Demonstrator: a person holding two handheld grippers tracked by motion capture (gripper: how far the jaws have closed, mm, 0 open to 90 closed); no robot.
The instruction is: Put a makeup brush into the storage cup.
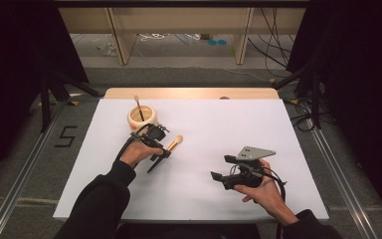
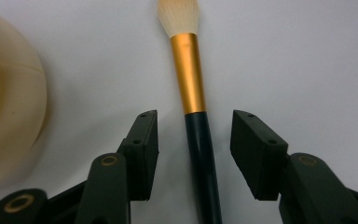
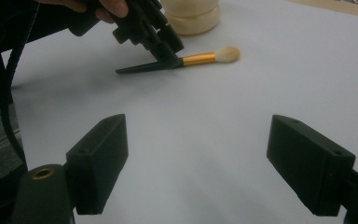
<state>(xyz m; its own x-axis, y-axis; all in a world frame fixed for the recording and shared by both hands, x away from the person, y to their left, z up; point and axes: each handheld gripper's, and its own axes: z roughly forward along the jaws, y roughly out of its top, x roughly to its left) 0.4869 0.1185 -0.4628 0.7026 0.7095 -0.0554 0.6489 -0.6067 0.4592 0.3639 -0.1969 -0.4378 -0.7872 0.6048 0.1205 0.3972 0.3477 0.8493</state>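
A makeup brush (image 1: 174,144) with a dark handle, gold ferrule and pale bristles lies flat on the white sheet (image 1: 214,124), right of a cream cup (image 1: 143,117). My left gripper (image 1: 162,150) points down over the handle. In the left gripper view its jaws stand on either side of the brush (image 2: 189,79) with a gap on both sides, so the left gripper (image 2: 193,128) is open. The right gripper view shows the left gripper (image 3: 167,52) at the brush (image 3: 200,59). My right gripper (image 1: 218,178) is held low at the front right, and the right gripper (image 3: 198,158) is open with nothing between its jaws.
A second brush (image 1: 139,107) stands in the cream cup, whose rounded side (image 2: 9,102) lies just left of my left jaws. The cup (image 3: 193,16) sits behind the lying brush. A wooden table edge (image 1: 189,93) runs along the back, and floor rails flank the table.
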